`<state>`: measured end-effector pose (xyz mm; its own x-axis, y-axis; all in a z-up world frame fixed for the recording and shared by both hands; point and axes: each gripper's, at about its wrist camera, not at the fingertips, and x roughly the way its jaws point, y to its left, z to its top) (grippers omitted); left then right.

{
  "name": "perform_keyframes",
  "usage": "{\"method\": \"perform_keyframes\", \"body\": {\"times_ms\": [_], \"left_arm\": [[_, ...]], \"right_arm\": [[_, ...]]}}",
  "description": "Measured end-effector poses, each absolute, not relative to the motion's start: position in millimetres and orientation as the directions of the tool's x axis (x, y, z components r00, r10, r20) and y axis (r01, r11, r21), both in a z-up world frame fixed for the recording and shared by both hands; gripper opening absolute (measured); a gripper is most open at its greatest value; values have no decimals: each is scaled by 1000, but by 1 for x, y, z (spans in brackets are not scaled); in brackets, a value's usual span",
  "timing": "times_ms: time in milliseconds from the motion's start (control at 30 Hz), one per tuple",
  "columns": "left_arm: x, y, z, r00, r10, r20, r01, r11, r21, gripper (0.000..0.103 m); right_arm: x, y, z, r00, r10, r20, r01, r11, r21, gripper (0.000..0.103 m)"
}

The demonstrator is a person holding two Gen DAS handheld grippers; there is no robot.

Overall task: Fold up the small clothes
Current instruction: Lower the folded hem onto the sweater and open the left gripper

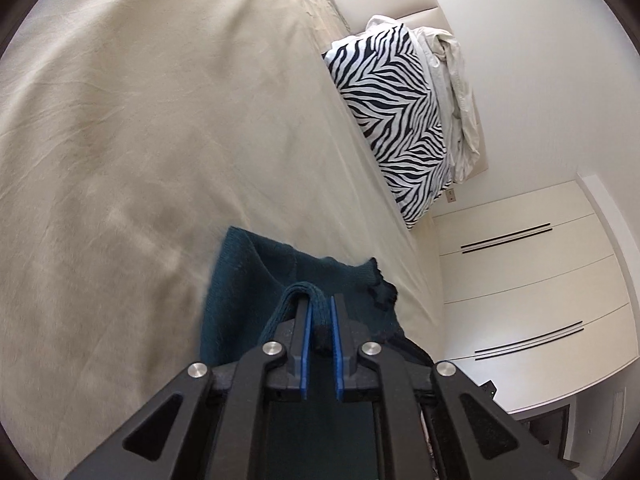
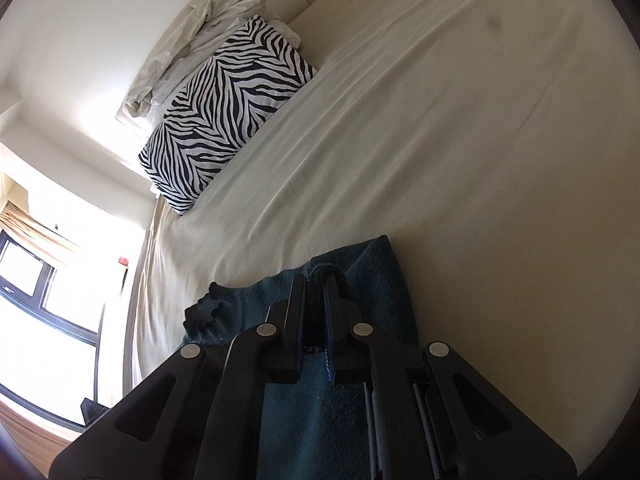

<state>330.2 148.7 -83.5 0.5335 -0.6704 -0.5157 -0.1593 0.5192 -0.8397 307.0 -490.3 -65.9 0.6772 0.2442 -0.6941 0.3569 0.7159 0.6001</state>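
A dark teal knit garment [image 1: 240, 288] hangs over the cream bed sheet [image 1: 140, 120]. My left gripper [image 1: 320, 300] is shut on a folded edge of the garment, which loops over the left finger. In the right wrist view the same garment [image 2: 372, 276] drapes below my right gripper [image 2: 316, 280], which is shut on another part of its edge. A ragged dark corner of the garment shows in the left wrist view [image 1: 384, 292] and in the right wrist view [image 2: 204, 312]. The lower part of the garment is hidden behind the gripper bodies.
A zebra-print pillow [image 1: 392, 116] [image 2: 224, 108] lies at the head of the bed with crumpled white cloth [image 1: 456, 80] [image 2: 200, 40] behind it. White wardrobe doors [image 1: 520, 280] stand beside the bed. A bright window [image 2: 48, 300] is on the other side.
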Motion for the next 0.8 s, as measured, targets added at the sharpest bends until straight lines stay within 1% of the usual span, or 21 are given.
{"method": "perform_keyframes", "body": {"times_ms": [33, 67, 100, 133, 167, 200, 300, 467, 600, 667, 800], "left_arm": [[334, 150, -89, 531, -665, -524, -172, 521, -836, 29], [335, 152, -93, 537, -658, -528, -182, 520, -834, 39], [334, 154, -94, 546, -648, -531, -187, 523, -831, 45], [332, 156, -94, 548, -642, -536, -188, 529, -827, 49], [329, 157, -94, 548, -637, -542, -188, 537, -822, 61], [326, 158, -92, 551, -633, -545, -184, 545, -818, 64], [312, 155, -83, 553, -619, -557, -150, 584, -798, 64], [271, 141, -68, 554, -594, -583, -72, 663, -745, 64], [235, 126, -67, 547, -555, -627, -26, 737, -675, 64], [221, 123, -70, 547, -531, -647, -22, 764, -645, 64], [205, 124, -80, 541, -515, -665, -36, 776, -630, 62]], "right_arm": [[313, -490, -70, 678, 220, -701, 363, 729, 580, 9], [317, -489, -71, 687, 195, -700, 358, 747, 559, 13], [319, -489, -69, 696, 171, -697, 352, 764, 540, 18], [319, -491, -67, 706, 151, -692, 352, 773, 528, 29], [318, -493, -65, 713, 140, -687, 356, 772, 527, 49], [316, -495, -64, 722, 131, -679, 360, 768, 530, 55], [305, -494, -58, 716, 132, -686, 345, 787, 512, 55], [272, -462, -52, 664, 103, -741, 268, 892, 365, 55], [241, -445, -57, 622, 73, -779, 235, 932, 275, 53], [221, -439, -59, 613, 61, -787, 222, 943, 246, 53], [188, -432, -68, 585, 59, -809, 183, 962, 203, 51]]}}
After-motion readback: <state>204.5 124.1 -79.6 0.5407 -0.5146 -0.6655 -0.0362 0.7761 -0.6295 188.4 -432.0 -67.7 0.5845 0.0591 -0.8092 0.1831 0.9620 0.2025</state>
